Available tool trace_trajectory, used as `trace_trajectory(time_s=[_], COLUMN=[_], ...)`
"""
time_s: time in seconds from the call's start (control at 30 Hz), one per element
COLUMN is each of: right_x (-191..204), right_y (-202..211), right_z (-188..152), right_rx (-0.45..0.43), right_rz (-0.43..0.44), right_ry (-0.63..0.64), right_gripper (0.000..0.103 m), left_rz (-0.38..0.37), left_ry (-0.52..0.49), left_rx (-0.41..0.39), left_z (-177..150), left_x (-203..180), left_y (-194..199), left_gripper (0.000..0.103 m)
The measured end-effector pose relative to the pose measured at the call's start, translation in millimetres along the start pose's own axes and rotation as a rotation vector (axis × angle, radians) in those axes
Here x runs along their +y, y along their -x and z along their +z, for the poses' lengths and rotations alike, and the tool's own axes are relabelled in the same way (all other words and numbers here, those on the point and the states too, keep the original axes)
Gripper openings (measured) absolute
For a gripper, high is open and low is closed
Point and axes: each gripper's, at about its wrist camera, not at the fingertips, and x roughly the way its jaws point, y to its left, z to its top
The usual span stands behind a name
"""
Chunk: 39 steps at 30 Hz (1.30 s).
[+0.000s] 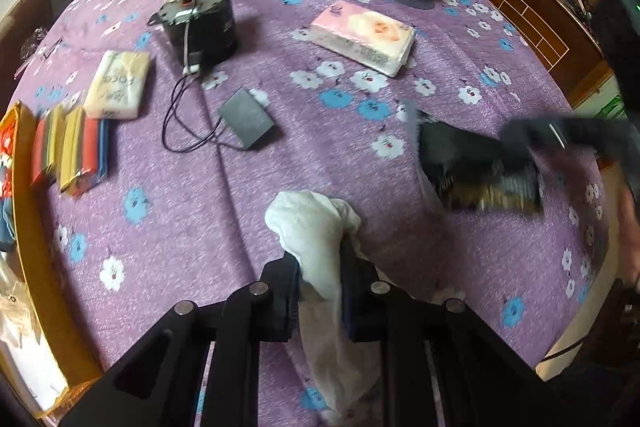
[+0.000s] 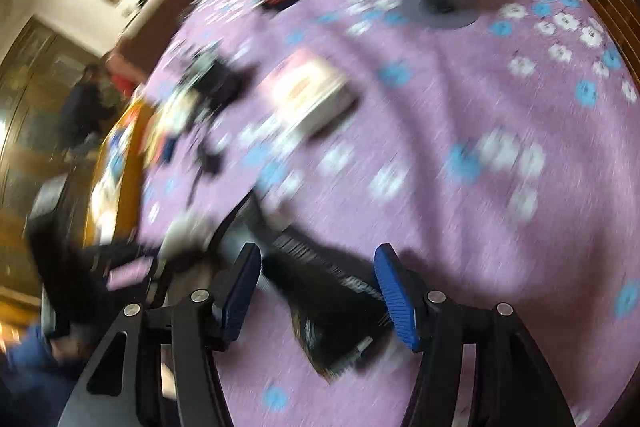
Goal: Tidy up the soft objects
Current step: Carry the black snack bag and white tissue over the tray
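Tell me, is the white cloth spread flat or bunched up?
Bunched up: the white cloth is crumpled between the shut left gripper pads.

text | cream tissue pack - "face", inverted | rest - unreadable

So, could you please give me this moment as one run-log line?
left gripper: shut on white cloth | right gripper: open over dark packet | purple tablecloth: pink tissue pack untouched

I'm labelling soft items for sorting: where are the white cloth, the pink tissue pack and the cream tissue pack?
white cloth point(image 1: 312, 227), left wrist view, bunched upper part
pink tissue pack point(image 1: 366, 33), left wrist view, top face
cream tissue pack point(image 1: 118, 83), left wrist view, top face
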Motion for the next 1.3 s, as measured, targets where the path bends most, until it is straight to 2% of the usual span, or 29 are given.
trace_trajectory(time_s=[0.07, 0.13, 0.3, 0.37, 0.4, 0.47, 0.57, 0.73, 0.97, 1.3], right_x=[15, 25, 41, 44, 44, 48, 54, 81, 128, 175], right_y=[5, 6, -19, -29, -34, -39, -35, -25, -15, -26], right_z=[-13, -17, -16, -18, -20, -23, -25, -20, -5, 6], right_rx=[-0.040, -0.056, 0.001, 0.030, 0.043, 0.034, 0.018, -0.053, -0.126, -0.135], right_rz=[-0.045, -0.069, -0.185, -0.198, -0.206, -0.231, -0.202, -0.155, -0.097, -0.067], right_ry=[0.059, 0.127, 0.264, 0.294, 0.288, 0.266, 0.194, 0.122, 0.143, 0.193], right_gripper=[0.065, 0.072, 0.073, 0.072, 0.066, 0.041, 0.032, 0.032, 0.032, 0.032], left_rz=[-0.013, -0.019, -0.037, -0.046, -0.047, -0.038, -0.034, 0.003, 0.087, 0.162], left_ry=[-0.003, -0.020, -0.054, -0.060, -0.064, -0.072, -0.071, -0.059, -0.065, -0.041], left_rx=[0.001, -0.007, -0.028, -0.036, -0.040, -0.060, -0.098, -0.172, -0.265, -0.327], left_z=[-1, -2, -6, -7, -8, -11, -15, -18, -23, -35], left_x=[3, 3, 4, 6, 7, 10, 19, 35, 59, 96], left_y=[1, 1, 1, 2, 4, 9, 22, 47, 83, 113], left_gripper=[0.016, 0.016, 0.016, 0.016, 0.016, 0.015, 0.015, 0.015, 0.015, 0.015])
